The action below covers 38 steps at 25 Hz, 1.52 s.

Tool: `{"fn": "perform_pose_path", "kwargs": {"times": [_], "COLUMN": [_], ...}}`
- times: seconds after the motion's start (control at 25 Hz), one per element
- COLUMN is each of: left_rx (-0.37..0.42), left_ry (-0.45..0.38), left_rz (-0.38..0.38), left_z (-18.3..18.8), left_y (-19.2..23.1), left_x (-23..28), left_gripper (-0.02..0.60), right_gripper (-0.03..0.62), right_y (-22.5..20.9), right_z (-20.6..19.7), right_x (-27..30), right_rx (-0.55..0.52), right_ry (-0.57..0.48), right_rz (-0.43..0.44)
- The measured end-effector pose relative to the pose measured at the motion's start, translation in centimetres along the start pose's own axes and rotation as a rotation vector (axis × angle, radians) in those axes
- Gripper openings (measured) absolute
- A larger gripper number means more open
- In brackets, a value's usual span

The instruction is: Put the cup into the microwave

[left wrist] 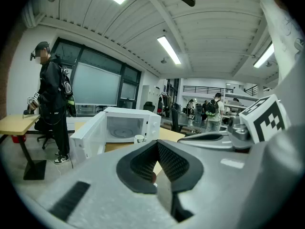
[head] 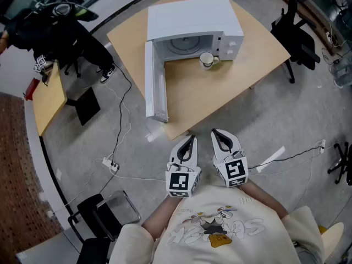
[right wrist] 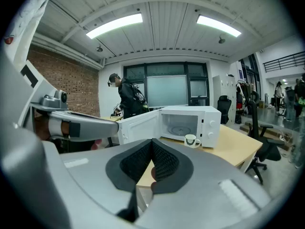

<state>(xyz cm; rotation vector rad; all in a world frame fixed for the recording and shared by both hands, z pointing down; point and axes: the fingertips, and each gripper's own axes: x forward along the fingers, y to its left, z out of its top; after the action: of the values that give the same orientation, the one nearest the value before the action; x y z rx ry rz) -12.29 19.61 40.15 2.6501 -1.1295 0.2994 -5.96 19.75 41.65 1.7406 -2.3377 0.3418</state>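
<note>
We are not at the table (head: 220, 100) yet. The left tongs (head: 190, 139) & the right tongs (head: 216, 132) sit at the bottom mid of the head view, side by side. Both are clenched tight w/ nothing in them. The cup (head: 207, 60) is in the upper mid of the frame. It is on the table, just in front of the microwave (head: 192, 15), at the right side of its open mouth. The door (head: 149, 81) stands open on the left of the frame, sticking out toward us.

What could go wrong, we think:
- If we reach w/ clenched tongs, we just poke the cup & tip it over, so one pair must open first.
- The cup looks round & smooth, so a weak pinch on the rim may let it slip.
- The door sticks out far, so an arm could bump it.
- Wires (head: 124, 120) lie on the floor btw us & the table, so we could trip.
</note>
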Motion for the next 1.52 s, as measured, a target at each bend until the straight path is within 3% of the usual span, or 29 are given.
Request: {"fn": "perform_pose_path", "kwargs": {"times": [0.56,0.8,1.0,1.24,1.52], "left_rx": [0.000,-0.011,-0.018,-0.055,-0.081], "left_ry": [0.014,0.022,0.012,0.017,0.058], "left_rz": [-0.025,-0.050,-0.075,-0.125,-0.117], "left_z": [0.0,-0.1,-0.1,-0.6,-0.8], "left_y": [-0.4,0.3,2.2,3.9,4.5], "left_x": [-0.3,-0.8,-1.2,-0.6,3.7], "left_gripper": [0.005,0.005,0.005,0.005,0.005], "right_gripper": [0.005,0.006,0.075,0.083,0.098], "right_y": [0.1,1.4,2.1,3.0,-1.2], "right_z": [-0.9,-0.7,-0.5,-2.0,-1.8], "right_x": [0.0,0.5,1.7,2.7,5.1], "right_rx": [0.023,0.102,0.107,0.098,0.121], "right_ry": [0.028,0.006,0.001,0.033,0.050], "right_rz": [0.001,0.042,-0.004,-0.076,-0.084]}}
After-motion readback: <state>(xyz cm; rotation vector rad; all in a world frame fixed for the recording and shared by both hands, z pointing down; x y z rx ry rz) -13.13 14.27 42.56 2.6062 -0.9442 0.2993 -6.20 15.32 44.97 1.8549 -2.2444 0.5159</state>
